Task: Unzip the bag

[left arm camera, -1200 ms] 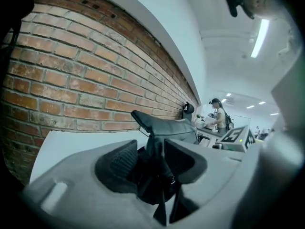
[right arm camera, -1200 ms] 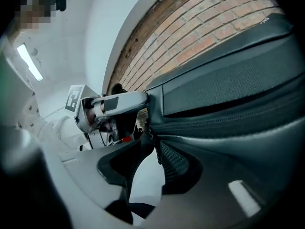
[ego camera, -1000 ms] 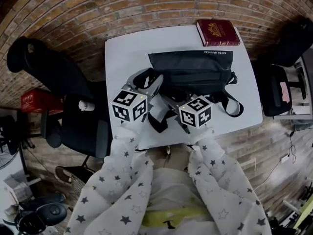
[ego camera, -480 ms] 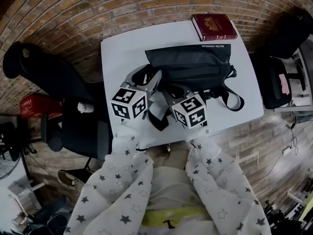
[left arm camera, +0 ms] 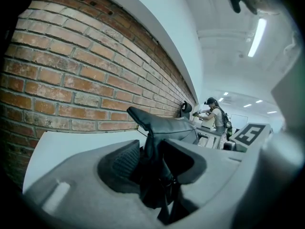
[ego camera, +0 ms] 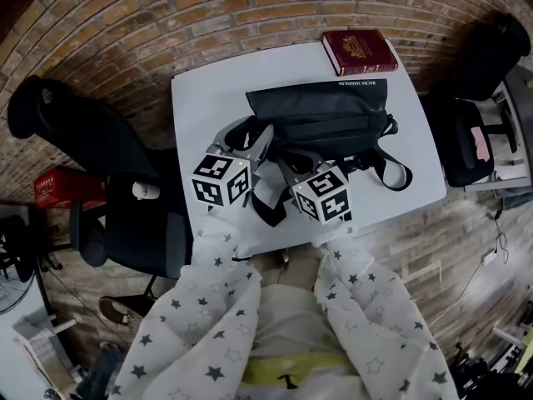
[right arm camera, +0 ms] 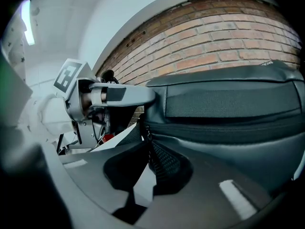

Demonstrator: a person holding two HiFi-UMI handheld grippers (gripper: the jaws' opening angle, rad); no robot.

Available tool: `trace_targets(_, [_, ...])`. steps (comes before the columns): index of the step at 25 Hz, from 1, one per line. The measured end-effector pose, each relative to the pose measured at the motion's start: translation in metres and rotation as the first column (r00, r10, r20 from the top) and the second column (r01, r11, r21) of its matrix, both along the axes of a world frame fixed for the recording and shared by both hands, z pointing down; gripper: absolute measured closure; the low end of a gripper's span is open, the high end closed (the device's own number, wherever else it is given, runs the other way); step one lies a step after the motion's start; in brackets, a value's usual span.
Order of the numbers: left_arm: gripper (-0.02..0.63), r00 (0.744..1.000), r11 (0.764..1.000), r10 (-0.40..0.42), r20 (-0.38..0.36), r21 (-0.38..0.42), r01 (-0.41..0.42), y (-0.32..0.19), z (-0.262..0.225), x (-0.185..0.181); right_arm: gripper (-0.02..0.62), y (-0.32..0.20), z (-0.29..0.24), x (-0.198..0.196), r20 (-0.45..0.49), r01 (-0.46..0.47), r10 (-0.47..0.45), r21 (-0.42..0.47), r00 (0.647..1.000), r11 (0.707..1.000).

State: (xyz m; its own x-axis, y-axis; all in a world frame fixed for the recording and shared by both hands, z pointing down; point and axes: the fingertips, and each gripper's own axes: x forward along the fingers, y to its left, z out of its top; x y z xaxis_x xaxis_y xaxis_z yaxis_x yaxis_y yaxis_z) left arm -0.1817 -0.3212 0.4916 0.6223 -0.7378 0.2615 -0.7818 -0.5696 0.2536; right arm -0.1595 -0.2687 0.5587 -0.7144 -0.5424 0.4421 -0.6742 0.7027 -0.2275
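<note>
A black bag (ego camera: 325,115) lies flat on the white table (ego camera: 208,98). My left gripper (ego camera: 254,136) is at the bag's left end. Its jaws have just been closing, and bunched black fabric (left arm camera: 159,171) of the bag (left arm camera: 167,128) fills the gap between them (left arm camera: 152,159). My right gripper (ego camera: 287,163) is at the bag's front left corner. Its jaws have also just been closing and now stand nearly together (right arm camera: 147,144) on the zipper pull (right arm camera: 145,135), at the left end of the bag (right arm camera: 228,113). The zipper line runs off to the right.
A dark red book (ego camera: 360,51) lies at the table's far right corner. The bag's strap (ego camera: 396,173) loops over the table to the right. A black office chair (ego camera: 92,140) stands left of the table, another dark seat (ego camera: 466,148) to the right. A brick wall runs behind.
The right gripper's marker cube has shifted a little to the left and rolled. The left gripper and the bag have kept their places.
</note>
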Motion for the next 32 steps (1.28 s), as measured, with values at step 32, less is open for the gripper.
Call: trace_targets(32, [0.485, 0.99, 0.994, -0.11, 0.084, 0.033, 0.107, 0.006, -0.003, 0.001, 0.577, -0.004, -0.007, 0.043, -0.141, 0.046, -0.041, 0.038, 0.989, 0.998])
